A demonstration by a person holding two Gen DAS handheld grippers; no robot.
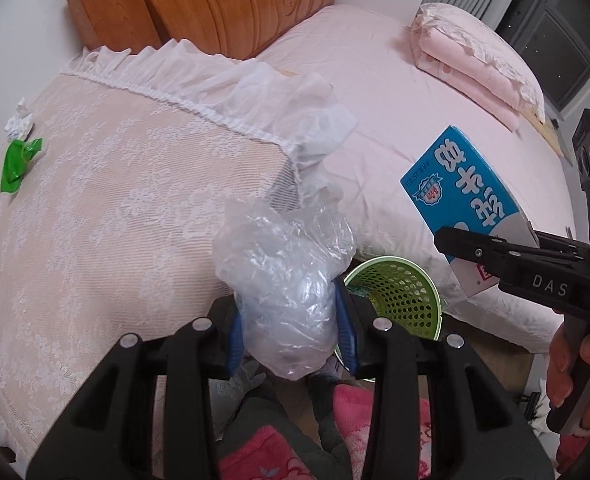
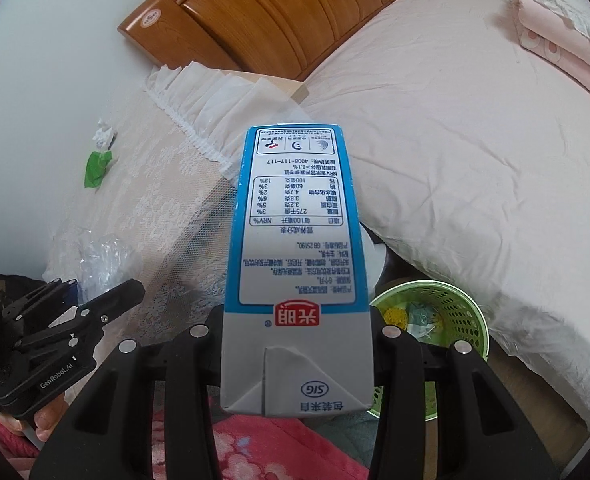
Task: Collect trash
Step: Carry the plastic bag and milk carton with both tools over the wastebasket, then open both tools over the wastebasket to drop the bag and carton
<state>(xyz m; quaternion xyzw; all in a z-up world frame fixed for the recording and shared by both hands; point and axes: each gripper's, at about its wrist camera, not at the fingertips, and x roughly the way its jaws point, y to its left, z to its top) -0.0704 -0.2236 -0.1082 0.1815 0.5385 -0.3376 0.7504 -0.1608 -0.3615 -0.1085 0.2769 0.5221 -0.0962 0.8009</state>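
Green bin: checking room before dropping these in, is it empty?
Not empty: the bin already holds crumpled scraps, visible through its open top.

Soft even daylight, fisheye-warped edges

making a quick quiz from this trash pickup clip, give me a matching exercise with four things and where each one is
Things:
1. milk carton
2. crumpled plastic bag
3. green wrapper
4. green basket

Places:
A. on the floor beside the bed
B. held in the left gripper
C. lying on the lace-covered surface, next to a crumpled white paper
D. held in the right gripper

Pairs: 1-D, 2-B, 3-C, 4-A
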